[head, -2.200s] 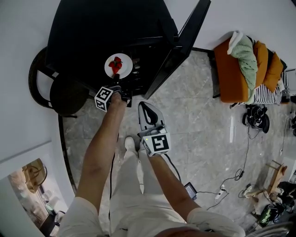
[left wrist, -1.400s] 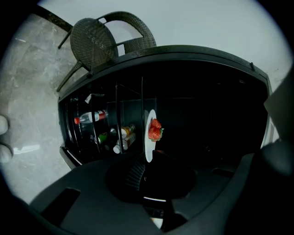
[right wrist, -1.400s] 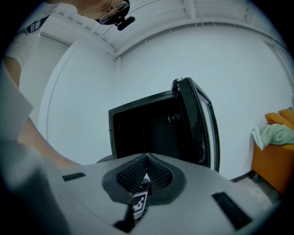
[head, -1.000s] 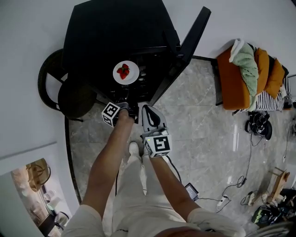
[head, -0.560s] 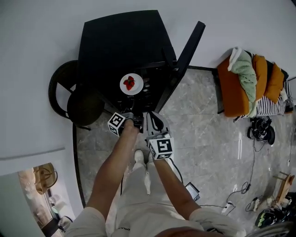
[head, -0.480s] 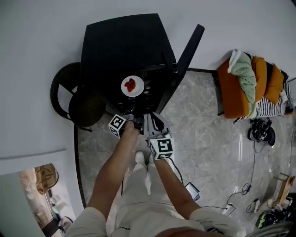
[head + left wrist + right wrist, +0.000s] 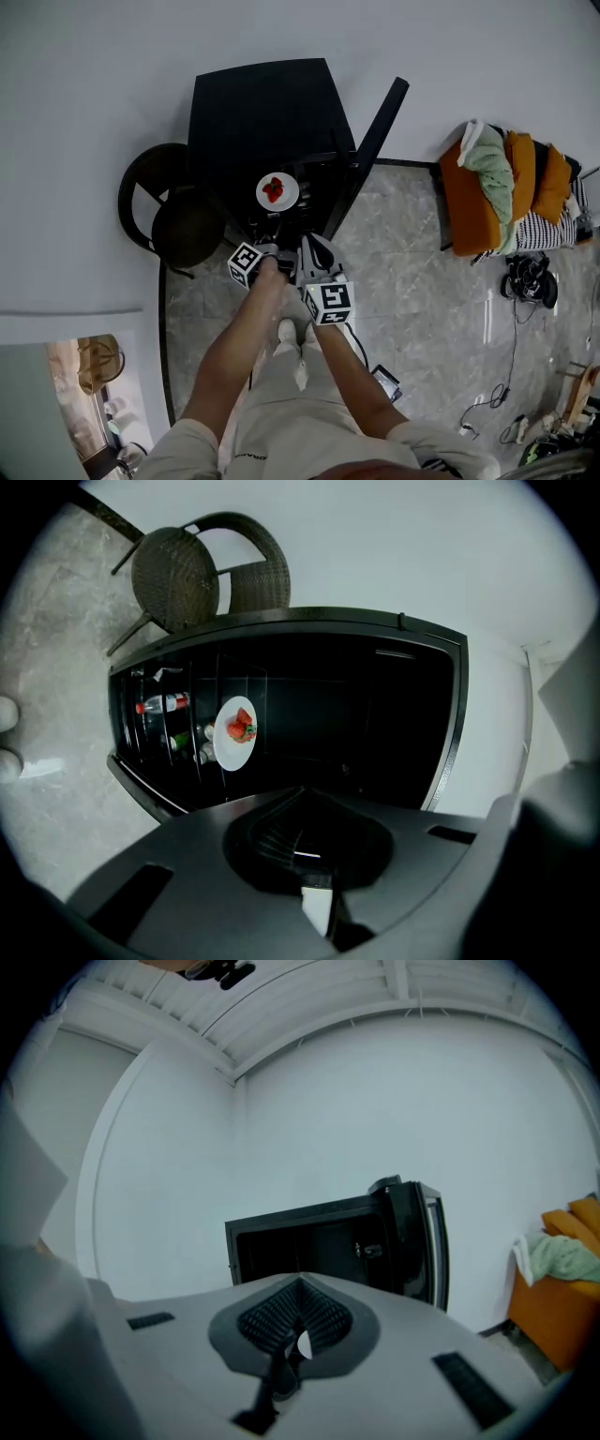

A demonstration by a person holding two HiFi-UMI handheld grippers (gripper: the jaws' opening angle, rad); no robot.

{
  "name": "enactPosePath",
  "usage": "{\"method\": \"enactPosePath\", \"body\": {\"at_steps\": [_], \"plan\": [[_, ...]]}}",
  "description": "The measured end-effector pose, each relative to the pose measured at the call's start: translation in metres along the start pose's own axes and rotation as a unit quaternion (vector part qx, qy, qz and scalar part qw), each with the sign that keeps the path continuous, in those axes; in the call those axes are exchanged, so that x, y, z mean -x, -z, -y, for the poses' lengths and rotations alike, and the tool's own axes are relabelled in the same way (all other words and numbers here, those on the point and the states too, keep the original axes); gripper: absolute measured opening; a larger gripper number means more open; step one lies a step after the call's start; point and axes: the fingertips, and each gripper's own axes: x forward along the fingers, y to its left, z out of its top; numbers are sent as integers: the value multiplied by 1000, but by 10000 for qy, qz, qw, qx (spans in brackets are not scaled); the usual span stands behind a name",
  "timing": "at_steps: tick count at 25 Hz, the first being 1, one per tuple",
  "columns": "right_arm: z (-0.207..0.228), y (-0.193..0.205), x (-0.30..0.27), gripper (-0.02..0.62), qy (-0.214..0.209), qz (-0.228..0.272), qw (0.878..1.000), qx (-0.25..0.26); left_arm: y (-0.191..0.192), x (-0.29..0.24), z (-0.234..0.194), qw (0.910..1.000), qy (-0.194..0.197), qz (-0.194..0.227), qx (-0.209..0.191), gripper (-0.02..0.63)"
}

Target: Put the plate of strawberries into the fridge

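Standing at far L: wicker chair (image 7: 183,225), beside black fridge (image 7: 267,117). Inside fridge, plate of strawberries (image 7: 278,191) rests on a shelf beside bottles (image 7: 164,705). L gripper (image 7: 271,248) & R gripper (image 7: 315,253): jaws pressed together, empty, near fridge front. At R, fridge door (image 7: 367,141) open

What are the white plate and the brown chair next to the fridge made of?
The plate looks like glazed ceramic, or maybe plastic. It is plain white and smooth with a thin rim, and the look alone can't settle which. The chair looks like woven wicker or rattan, brown and matt, with a fine criss-cross weave on its round panel and curved back. Its thin dark legs may be metal.
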Motion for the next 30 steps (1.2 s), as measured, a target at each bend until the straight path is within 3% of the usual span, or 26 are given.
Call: {"method": "enactPosePath", "body": {"at_steps": [19,30], "plan": [[-19,-62,24,12,-191,11,9997,168,26,52,58,9996,232,-116,134,2],[-30,-97,44,12,-257,225,9992,213,34,79,105,9988,483,-94,-45,0]]}}
